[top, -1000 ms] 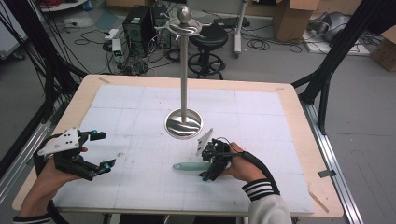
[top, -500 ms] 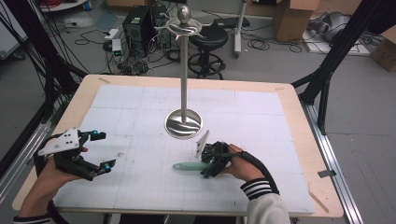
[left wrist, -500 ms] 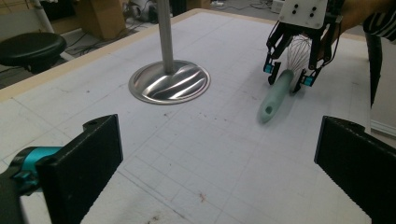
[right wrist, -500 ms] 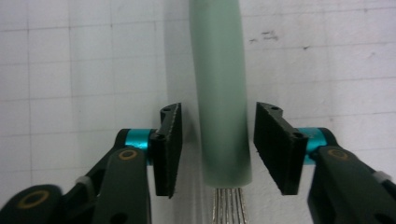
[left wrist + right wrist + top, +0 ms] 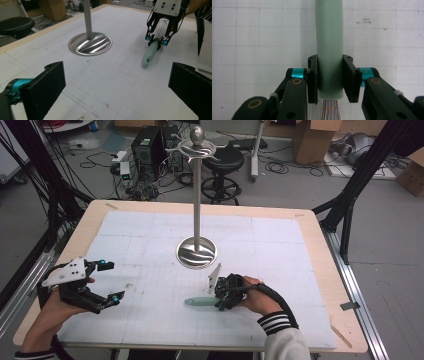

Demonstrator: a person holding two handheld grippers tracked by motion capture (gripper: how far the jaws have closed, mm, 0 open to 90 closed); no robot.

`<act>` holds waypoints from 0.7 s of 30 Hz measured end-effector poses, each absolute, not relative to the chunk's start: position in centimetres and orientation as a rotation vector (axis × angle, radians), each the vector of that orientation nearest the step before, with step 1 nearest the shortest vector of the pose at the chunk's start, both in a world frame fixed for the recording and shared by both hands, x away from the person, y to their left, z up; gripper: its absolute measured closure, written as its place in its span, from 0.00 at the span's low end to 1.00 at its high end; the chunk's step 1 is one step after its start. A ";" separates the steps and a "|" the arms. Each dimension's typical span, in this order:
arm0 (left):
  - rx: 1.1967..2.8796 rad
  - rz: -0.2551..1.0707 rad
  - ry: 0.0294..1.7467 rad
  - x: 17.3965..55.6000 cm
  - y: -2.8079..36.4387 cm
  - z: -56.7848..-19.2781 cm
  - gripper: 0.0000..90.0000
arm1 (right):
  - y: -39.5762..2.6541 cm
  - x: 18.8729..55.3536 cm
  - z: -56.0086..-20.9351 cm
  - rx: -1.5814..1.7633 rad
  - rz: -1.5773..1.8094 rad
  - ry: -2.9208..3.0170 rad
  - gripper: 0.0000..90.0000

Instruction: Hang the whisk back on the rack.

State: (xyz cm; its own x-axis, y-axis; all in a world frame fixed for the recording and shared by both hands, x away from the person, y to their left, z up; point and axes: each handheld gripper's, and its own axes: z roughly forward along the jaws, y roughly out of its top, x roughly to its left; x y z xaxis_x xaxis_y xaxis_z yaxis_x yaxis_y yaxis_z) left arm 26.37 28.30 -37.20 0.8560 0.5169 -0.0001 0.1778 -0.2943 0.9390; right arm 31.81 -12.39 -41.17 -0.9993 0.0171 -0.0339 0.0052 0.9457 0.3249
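Note:
A whisk with a mint-green handle (image 5: 196, 301) lies flat on the white gridded mat, its handle pointing left. My right gripper (image 5: 220, 300) sits low over it, and its jaws have just been closing. In the right gripper view both pads press the sides of the handle (image 5: 329, 37), with the wire loops (image 5: 330, 111) running back under the gripper (image 5: 330, 79). The left gripper view shows that grip (image 5: 156, 40) on the handle (image 5: 149, 54) from across the mat. My left gripper (image 5: 113, 281) hovers at the left, jaws wide open (image 5: 117, 85) with nothing between them.
A tall metal hanging stand (image 5: 197, 195) with a round shiny base (image 5: 90, 44) stands mid-table behind the whisk. The mat covers a wooden table (image 5: 320, 245). Beyond the table are a stool, computer boxes, cables and black frame legs.
The right gripper's jaws have drawn in onto the whisk handle. Both hands have stayed where they were, and the whisk has not shifted.

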 end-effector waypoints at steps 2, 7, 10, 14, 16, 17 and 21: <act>1.869 0.365 0.522 26.4 28.3 -37.2 0.02 | -12.5 31.8 -41.0 0.017 0.525 3.063 0.77; 1.868 0.366 0.524 26.3 28.3 -37.2 0.02 | -13.1 31.7 -40.1 0.014 0.605 3.054 0.77; 1.869 0.368 0.524 26.4 28.3 -37.2 0.02 | -13.8 31.7 -39.2 0.026 0.661 3.038 0.77; 1.868 0.367 0.526 26.4 28.2 -37.3 0.02 | -14.8 31.6 -38.1 0.027 0.759 3.010 0.77; 1.871 0.366 0.525 26.4 28.2 -37.3 0.02 | -15.3 31.7 -37.5 0.015 0.804 2.995 0.77; 1.872 0.365 0.525 26.4 28.2 -37.3 0.02 | -15.6 31.7 -37.2 0.030 0.820 2.988 0.77; 1.869 0.366 0.527 26.4 28.2 -37.3 0.02 | -16.6 31.8 -36.3 0.057 0.893 2.964 0.77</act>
